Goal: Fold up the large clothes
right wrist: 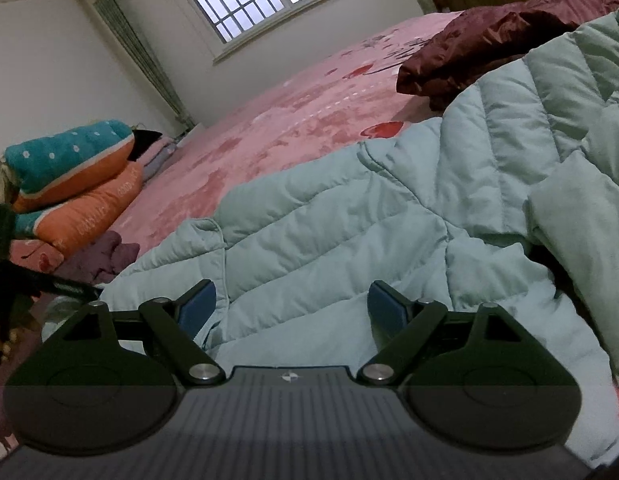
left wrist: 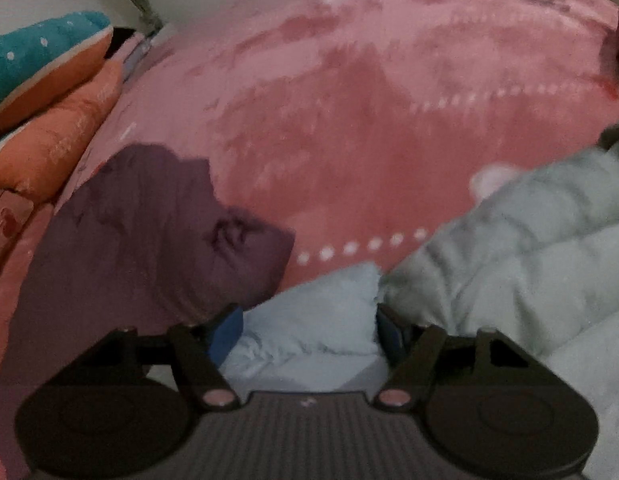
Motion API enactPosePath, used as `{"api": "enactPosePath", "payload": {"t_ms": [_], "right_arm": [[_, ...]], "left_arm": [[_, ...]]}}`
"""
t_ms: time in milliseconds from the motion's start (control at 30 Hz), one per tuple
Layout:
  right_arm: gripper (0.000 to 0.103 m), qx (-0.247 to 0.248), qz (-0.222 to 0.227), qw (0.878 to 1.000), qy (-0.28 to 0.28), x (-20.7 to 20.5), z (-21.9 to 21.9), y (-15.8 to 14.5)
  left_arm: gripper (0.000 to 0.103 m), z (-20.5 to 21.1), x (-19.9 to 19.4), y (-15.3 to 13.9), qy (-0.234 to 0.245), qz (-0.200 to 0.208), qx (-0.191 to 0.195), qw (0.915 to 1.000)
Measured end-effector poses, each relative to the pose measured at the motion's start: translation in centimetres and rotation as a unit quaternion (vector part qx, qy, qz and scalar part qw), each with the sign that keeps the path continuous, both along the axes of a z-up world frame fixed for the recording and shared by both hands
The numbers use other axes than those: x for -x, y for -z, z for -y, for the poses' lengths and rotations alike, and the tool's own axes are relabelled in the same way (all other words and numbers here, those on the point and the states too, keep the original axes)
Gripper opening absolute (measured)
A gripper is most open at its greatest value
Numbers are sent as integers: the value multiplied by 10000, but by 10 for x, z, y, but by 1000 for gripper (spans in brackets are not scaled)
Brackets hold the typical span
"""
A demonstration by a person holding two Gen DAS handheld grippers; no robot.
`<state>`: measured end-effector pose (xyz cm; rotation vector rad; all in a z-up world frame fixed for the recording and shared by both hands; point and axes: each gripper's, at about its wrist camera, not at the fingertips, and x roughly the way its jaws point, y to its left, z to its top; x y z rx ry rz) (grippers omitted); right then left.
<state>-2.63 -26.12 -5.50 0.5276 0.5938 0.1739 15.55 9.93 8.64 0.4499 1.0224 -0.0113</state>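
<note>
The left gripper has its jaws apart over a pale blue fold of the quilted jacket, gripping nothing. The right gripper is likewise spread wide, the mint-green jacket lying between its blue pads unpinched. The jacket sprawls across the lower right of the pink bed; a purple garment lies at lower left, striped pillows beyond.

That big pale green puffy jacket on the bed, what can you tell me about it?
The jacket is pale mint green, quilted in stitched puffy bands, and looks soft and padded. It lies spread and rumpled across the pink bedspread, one part folded over itself at the right. A maroon cloth lies behind it. The right gripper stands open just above its near edge.
</note>
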Motion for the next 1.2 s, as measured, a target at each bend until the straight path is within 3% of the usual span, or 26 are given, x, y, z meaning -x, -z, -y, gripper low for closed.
{"api": "enactPosePath", "payload": {"t_ms": [100,233,333,433,533,600,667,767,833,900,967,1067,1200], "right_arm": [[103,-54,-21,10000,-6,0,1,1],[103,-129,-66,9999,5,0,1,3],[103,-129,-92,9999,-2,2,-1,3],[103,-135,-103,9999,-7,4,-2,3],[103,-149,-118,9998,-7,6,-2,2],[103,-137,-126,9998,-12,7,-3,2],[103,-126,-122,9998,-26,8,-4,1],[103,-100,-118,9999,-63,9,-6,1],[103,-72,-118,9999,-92,10,-8,1],[103,-32,-119,9998,-128,11,-10,0],[103,44,-115,9998,-147,13,-11,0],[103,85,-132,9998,-132,14,-9,0],[103,125,-156,9998,-97,14,-9,-1]], "left_arm": [[65,-10,9,3,-67,-71,-69,9999],[30,-27,21,0,-290,-80,6,9995],[19,-44,33,-2,-514,14,123,9986],[14,-62,55,-15,-822,478,390,9947],[12,-88,85,-30,-1349,935,806,9831],[12,-108,110,-38,-1803,1231,1155,9690],[12,-131,138,-44,-2316,1521,1762,9446],[17,-168,188,-34,-3273,1709,2762,8873],[21,-183,216,-18,-3723,1626,3144,8580],[24,-189,235,-1,-3928,1381,3307,8469],[28,-187,250,15,-3941,1092,3275,8518],[37,-180,259,21,-3745,884,3086,8699],[38,-166,261,-4,-3169,735,2670,9071]]}}
